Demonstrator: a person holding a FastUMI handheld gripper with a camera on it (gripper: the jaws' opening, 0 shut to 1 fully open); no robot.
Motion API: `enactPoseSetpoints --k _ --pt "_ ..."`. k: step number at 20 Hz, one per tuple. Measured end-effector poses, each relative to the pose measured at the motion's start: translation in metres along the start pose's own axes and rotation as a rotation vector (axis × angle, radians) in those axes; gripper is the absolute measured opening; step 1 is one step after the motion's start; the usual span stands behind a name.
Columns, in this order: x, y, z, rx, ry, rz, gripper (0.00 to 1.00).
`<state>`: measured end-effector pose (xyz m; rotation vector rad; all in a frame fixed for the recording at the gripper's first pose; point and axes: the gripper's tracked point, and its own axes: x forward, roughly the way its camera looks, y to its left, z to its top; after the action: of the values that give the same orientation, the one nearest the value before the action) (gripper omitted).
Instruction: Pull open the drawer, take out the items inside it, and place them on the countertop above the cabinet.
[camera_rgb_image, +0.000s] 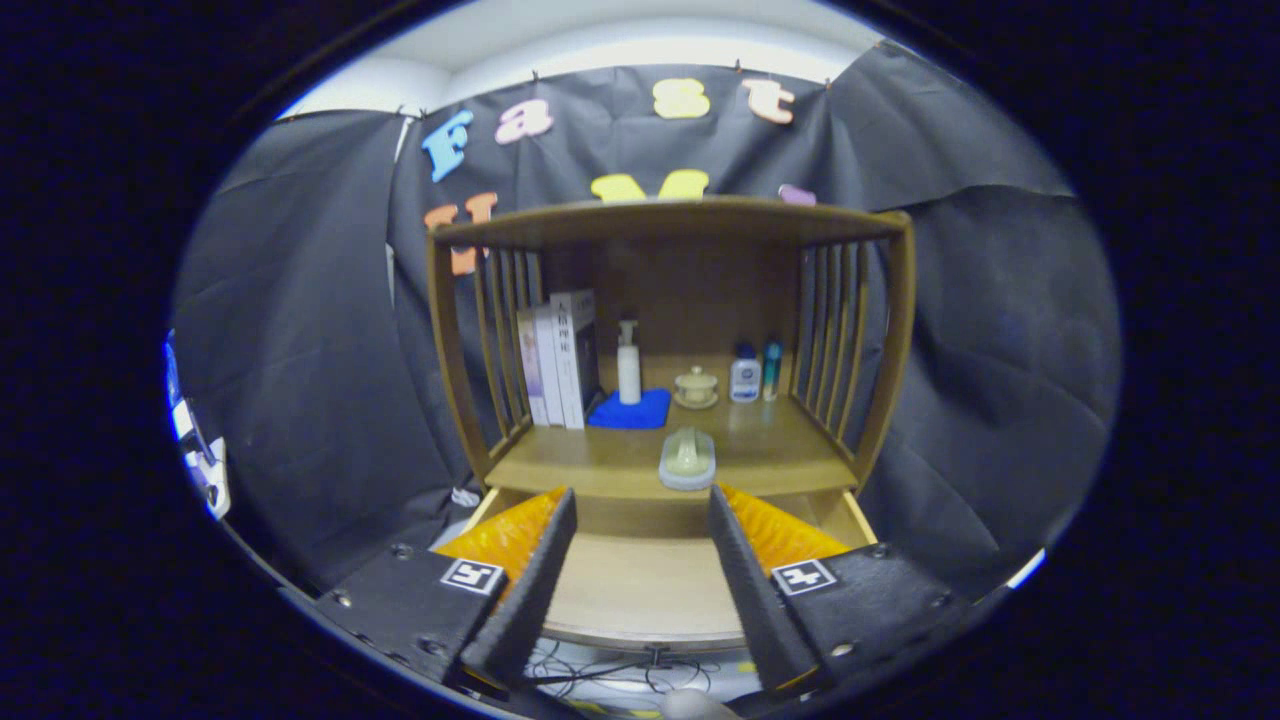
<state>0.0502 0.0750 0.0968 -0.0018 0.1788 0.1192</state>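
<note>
Gripper (640, 520) fingers sit spread wide apart at the bottom centre of the frame, nothing between them, holding nothing. Between and just under the fingers lies the one drawer (640, 590), pulled out toward us, its pale wooden floor showing bare in the gap. Just beyond the fingertips, in the lower middle of the frame, comes the countertop (770, 450) of the cabinet (445, 340), and right at its front edge rests one pale oval lidded dish (687, 458), sitting straight ahead between the two fingers. Further back, centre frame, one blue cloth (630, 411) lies flat with one white pump bottle (628, 365) upright on it. Left of that, books (560, 360) stand upright against the slatted side; I count about three, but the spines blur together. Right of the pump bottle sits one small lidded cup (696, 387) on a saucer, then two small bottles side by side: one white with a blue cap (744, 375), one slim teal one (771, 368). Slatted sides close in left and right.
</note>
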Motion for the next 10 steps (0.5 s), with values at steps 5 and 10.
enactPoseSetpoints --k 5,10 --pt "-0.048 -0.004 -0.005 0.024 -0.182 0.000 1.00" --pt "-0.070 -0.006 -0.034 0.005 -0.269 0.002 1.00"
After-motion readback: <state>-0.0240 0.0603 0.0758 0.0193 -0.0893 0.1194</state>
